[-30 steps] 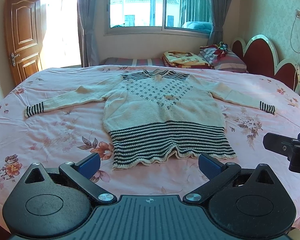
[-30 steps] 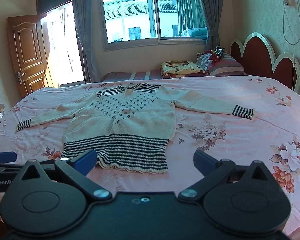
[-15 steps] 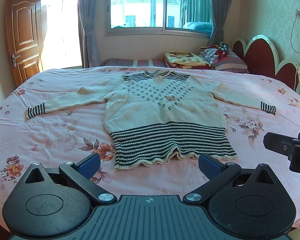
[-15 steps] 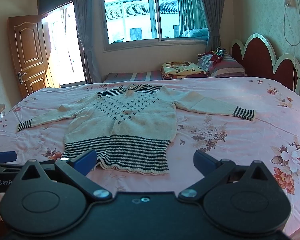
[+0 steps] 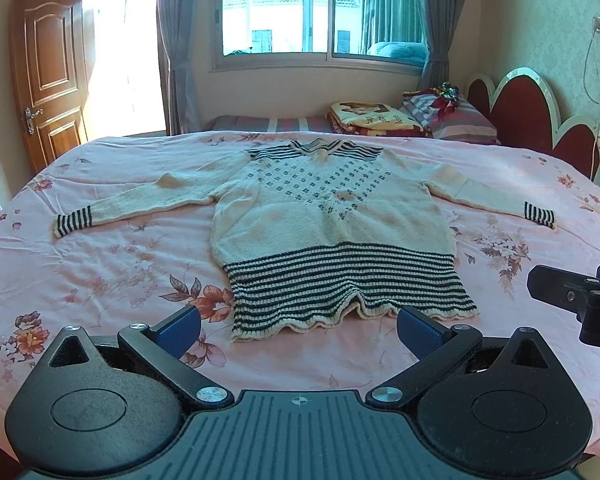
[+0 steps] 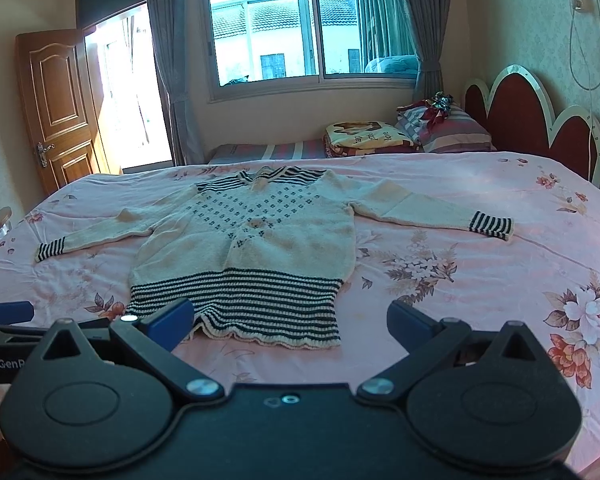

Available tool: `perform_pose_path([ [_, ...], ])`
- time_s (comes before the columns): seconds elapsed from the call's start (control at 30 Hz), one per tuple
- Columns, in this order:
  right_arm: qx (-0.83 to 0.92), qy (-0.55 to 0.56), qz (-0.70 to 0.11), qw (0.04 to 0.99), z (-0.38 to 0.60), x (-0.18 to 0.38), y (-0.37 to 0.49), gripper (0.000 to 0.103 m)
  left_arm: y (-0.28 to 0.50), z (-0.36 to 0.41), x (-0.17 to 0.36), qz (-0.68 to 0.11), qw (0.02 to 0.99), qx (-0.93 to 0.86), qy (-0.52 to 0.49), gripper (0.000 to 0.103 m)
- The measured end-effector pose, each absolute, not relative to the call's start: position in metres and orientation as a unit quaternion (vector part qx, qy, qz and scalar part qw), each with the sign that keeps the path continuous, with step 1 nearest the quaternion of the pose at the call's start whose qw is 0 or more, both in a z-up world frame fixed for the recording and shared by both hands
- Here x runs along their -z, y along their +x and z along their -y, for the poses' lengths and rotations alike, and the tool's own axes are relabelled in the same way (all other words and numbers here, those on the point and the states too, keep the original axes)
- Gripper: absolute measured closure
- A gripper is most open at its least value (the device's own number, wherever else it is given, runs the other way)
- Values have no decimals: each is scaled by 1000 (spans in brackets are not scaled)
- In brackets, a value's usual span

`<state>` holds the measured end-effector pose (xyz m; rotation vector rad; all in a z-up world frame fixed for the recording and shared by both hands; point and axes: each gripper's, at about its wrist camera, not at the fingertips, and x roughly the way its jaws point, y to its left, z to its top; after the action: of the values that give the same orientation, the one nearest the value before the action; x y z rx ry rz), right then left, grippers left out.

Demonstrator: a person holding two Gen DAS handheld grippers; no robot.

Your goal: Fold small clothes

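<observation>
A cream knitted sweater (image 5: 332,216) (image 6: 252,240) with a black-striped hem, cuffs and collar lies flat on the pink floral bed sheet (image 5: 100,272) (image 6: 480,280), both sleeves spread out to the sides. My left gripper (image 5: 298,330) hangs open just short of the striped hem, nothing between its blue pads. My right gripper (image 6: 290,326) is open too, near the hem's right half, holding nothing. In the left wrist view the right gripper's dark body (image 5: 580,300) shows at the right edge.
Folded blankets (image 5: 372,118) and striped pillows (image 5: 452,120) sit at the bed's far end by a red headboard (image 5: 540,120). A wooden door (image 5: 46,76) stands at the far left, a curtained window (image 5: 320,12) behind the bed.
Both views have shifted slightly; the sweater sits a little lower and closer in frame. Both grippers stay open and the sweater has not moved on the bed.
</observation>
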<state>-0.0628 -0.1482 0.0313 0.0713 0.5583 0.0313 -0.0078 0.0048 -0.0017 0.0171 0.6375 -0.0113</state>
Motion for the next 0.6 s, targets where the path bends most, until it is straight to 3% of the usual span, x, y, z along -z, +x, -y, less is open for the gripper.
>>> perform_pose_path([
  [0.6,-13,43,-285,957,150,-25,-58,1,-4,-7,5,-317,948,2,11,0],
])
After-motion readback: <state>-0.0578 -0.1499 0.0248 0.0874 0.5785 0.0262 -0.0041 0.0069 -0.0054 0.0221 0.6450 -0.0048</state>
